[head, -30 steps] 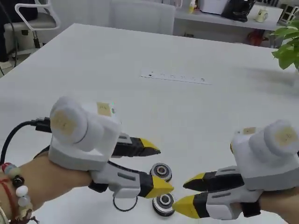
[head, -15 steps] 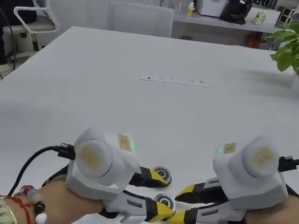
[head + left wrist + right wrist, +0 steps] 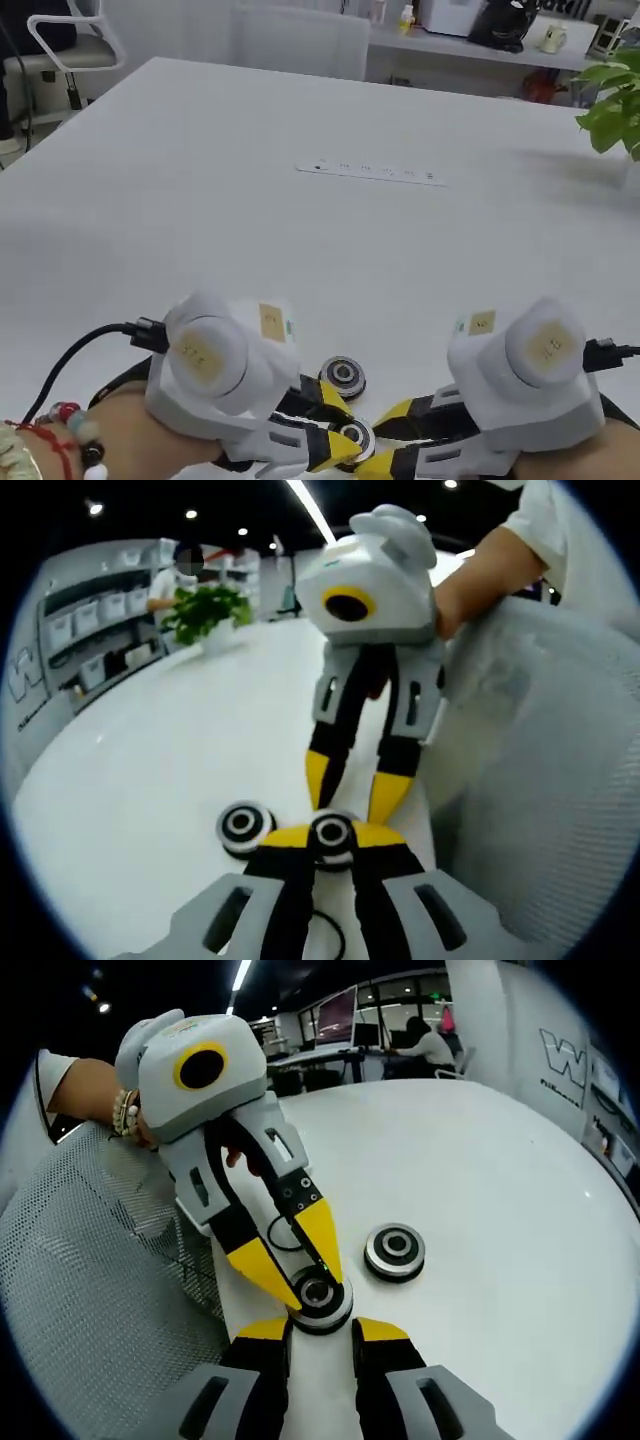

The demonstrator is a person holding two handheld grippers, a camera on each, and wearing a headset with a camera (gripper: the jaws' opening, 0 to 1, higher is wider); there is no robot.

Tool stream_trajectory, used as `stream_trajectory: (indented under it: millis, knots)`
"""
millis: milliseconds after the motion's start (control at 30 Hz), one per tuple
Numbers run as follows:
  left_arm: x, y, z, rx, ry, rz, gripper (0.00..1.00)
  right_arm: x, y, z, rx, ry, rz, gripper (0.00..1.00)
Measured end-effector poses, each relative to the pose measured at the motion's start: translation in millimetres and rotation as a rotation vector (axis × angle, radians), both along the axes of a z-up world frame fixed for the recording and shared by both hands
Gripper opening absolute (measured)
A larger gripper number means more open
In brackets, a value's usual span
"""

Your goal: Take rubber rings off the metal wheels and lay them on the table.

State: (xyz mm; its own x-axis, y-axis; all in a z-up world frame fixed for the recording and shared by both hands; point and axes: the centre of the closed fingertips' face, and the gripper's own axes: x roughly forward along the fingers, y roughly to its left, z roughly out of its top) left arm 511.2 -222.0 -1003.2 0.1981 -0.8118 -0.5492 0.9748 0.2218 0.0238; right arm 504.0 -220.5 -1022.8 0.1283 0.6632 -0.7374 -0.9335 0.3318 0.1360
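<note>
Left gripper point(image 3: 338, 425): claw clamped on the near wheel point(image 3: 352, 437), one yellow tip on each side of its rim. The left gripper view has that wheel dead centre between the tips.

Right gripper point(image 3: 385, 437): claw apart, facing the left gripper head-on. Its tips sit just short of the same wheel, on the opposite side. Can't tell if they touch it.

The near wheel lies flat on the white worktop point(image 3: 300, 230), close to the person's edge. The far wheel point(image 3: 343, 373) lies flat just beside it, a little further in from that edge, with neither gripper on it. Both wheels show a dark outer band around a metal face and a dark hub. Can't tell whether that band is a rubber ring.

One loose ring point(image 3: 340, 937), thin and black, lies flat on the worktop under the left gripper. It is behind that gripper's tips, on the person's-edge side of the near wheel, and apart from both wheels.

Other items:
- A flat white power strip point(image 3: 370, 171) lies around mid-worktop, well apart from the wheels.
- Plant leaves point(image 3: 612, 100) hang over the worktop's right edge.
- A white chair point(image 3: 60, 40) stands beyond the far left corner.
- A black cable point(image 3: 75, 350) comes off the back of the left gripper.
- A bead bracelet point(image 3: 70, 425) is on the wrist behind it.
</note>
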Motion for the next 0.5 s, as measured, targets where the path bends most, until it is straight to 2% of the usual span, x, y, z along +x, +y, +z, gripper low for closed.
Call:
stream_trajectory:
  millis: [233,300,500]
  knots:
    - [2.1,-0.7,0.1,-0.003,0.000,0.001,0.15,-1.2,1.1,-0.2,-0.007,-0.022,0.029,0.20]
    - [2.4,-1.0,0.3,-0.004,0.001,0.003,0.15,2.1,-1.0,0.3,-0.018,-0.042,0.030,0.17]
    - [2.6,-1.2,1.0,-0.008,0.004,0.010,0.14,-0.3,-2.8,0.0,-0.024,-0.036,0.045,0.12]
